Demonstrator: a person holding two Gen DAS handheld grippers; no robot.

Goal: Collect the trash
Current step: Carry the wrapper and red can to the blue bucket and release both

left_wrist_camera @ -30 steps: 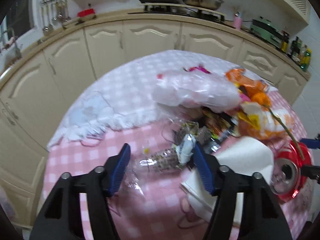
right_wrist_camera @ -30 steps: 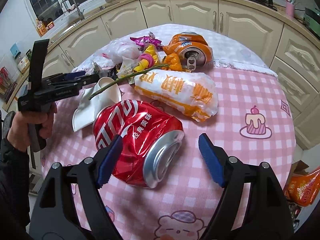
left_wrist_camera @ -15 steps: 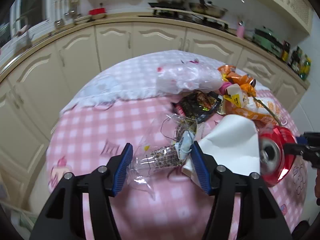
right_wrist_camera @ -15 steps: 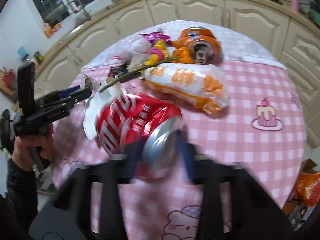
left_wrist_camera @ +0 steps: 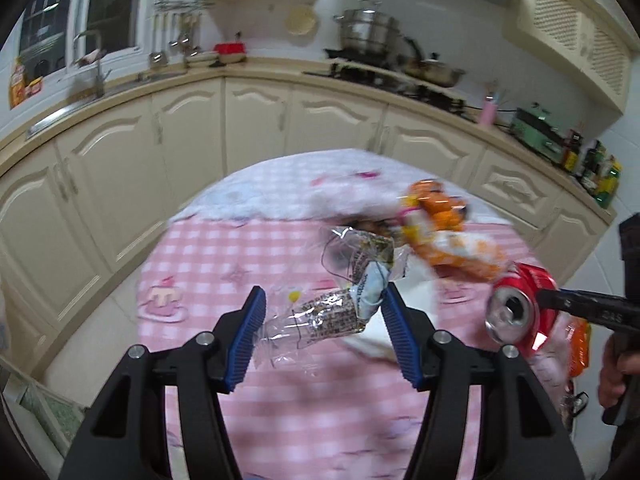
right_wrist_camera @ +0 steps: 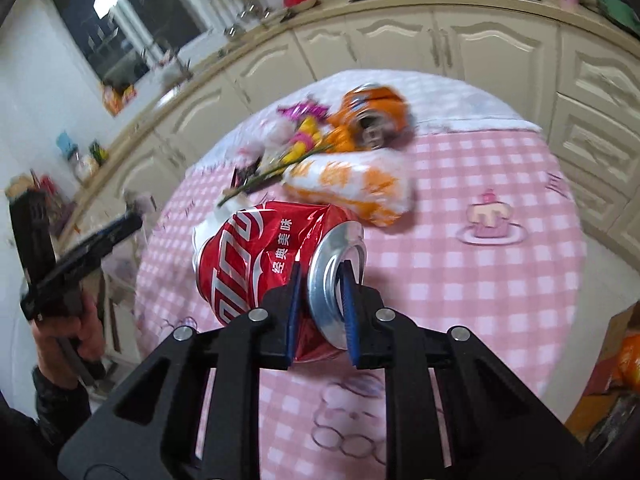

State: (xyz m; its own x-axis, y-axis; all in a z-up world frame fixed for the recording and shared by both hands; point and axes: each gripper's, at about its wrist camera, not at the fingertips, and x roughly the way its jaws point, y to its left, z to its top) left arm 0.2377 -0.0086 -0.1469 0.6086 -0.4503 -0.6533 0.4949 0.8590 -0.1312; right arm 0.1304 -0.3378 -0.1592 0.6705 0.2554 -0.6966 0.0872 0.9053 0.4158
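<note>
Red can (right_wrist_camera: 256, 256) now pinched at its rim in right tongs (right_wrist_camera: 320, 312), previously open; left tongs (left_wrist_camera: 324, 332) agape as before.

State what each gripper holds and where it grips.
Right gripper pinches the crushed red soda can by its top rim. Left gripper, open around the clear plastic wrapper, holds nothing.

The left gripper (left_wrist_camera: 322, 326) is held with its blue fingers (left_wrist_camera: 248, 336) wide apart, while the right gripper (right_wrist_camera: 320, 300) has its fingers (right_wrist_camera: 348, 312) closed tightly, with one finger inside a can's opening.
</note>
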